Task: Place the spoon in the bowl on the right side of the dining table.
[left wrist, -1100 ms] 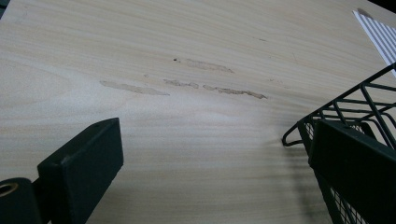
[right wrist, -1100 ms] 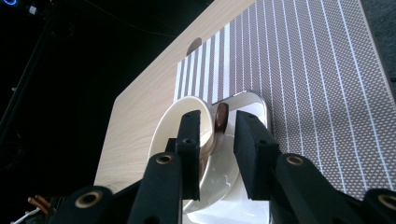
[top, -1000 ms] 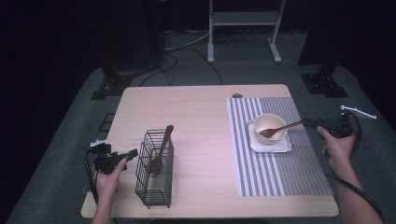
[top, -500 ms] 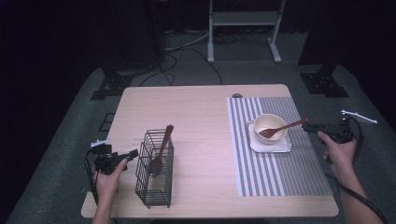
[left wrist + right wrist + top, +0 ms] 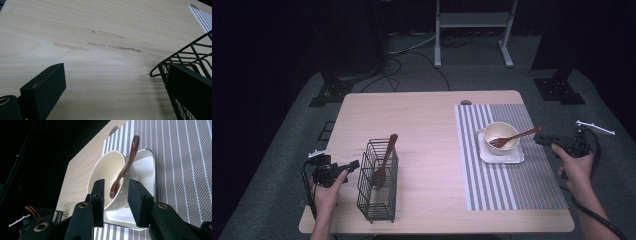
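Right gripper [image 5: 113,195] sat at the wooden fork's [image 5: 515,136] handle end, jaws parted, not gripping; fork rested in the bowl [image 5: 500,137] on the tray [image 5: 512,157]. Left gripper [image 5: 343,168], jaws open, waited beside the wire caddy [image 5: 377,200]. Next call, likely: close on the handle, then lift.

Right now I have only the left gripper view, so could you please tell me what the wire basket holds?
Observer: A wooden spoon stands tilted in the wire basket.
Operator: Thank you, and where is the right gripper?
Observer: The right gripper is open, aimed at the handle of a fork.
Operator: Where does the fork lie?
Observer: Its head rests in a cream bowl on a white plate.
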Action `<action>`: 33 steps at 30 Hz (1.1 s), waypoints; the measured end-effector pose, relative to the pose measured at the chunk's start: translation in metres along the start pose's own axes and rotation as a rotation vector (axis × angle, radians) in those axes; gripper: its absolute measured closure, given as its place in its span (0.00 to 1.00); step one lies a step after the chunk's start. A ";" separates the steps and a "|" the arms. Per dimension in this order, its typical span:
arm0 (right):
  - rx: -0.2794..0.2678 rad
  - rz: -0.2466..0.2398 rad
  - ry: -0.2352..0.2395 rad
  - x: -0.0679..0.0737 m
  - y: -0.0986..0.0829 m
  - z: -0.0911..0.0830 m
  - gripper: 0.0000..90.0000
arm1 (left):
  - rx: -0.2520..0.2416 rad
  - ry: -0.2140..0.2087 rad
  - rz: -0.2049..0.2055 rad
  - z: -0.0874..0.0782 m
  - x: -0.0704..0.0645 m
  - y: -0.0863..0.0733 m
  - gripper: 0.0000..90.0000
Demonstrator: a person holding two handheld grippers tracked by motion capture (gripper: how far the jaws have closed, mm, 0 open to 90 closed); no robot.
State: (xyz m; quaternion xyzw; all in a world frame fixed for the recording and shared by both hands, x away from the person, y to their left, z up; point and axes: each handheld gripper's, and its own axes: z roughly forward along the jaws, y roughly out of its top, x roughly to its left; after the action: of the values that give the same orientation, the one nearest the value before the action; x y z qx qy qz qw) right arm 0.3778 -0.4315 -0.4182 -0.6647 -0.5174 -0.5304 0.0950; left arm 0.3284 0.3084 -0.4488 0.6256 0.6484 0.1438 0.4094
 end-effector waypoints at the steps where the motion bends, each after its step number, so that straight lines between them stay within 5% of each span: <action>1: 0.003 0.001 0.004 -0.001 -0.003 0.000 0.73 | 0.003 0.001 0.002 0.000 0.000 0.000 0.02; 33: 0.050 -0.013 0.028 -0.004 -0.033 -0.002 0.60 | 0.008 0.005 0.006 0.001 -0.001 -0.001 0.02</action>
State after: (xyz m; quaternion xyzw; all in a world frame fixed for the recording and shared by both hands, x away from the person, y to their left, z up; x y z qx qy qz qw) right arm 0.3510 -0.4205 -0.4347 -0.6513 -0.5332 -0.5274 0.1154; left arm 0.3284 0.3071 -0.4497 0.6289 0.6481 0.1437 0.4048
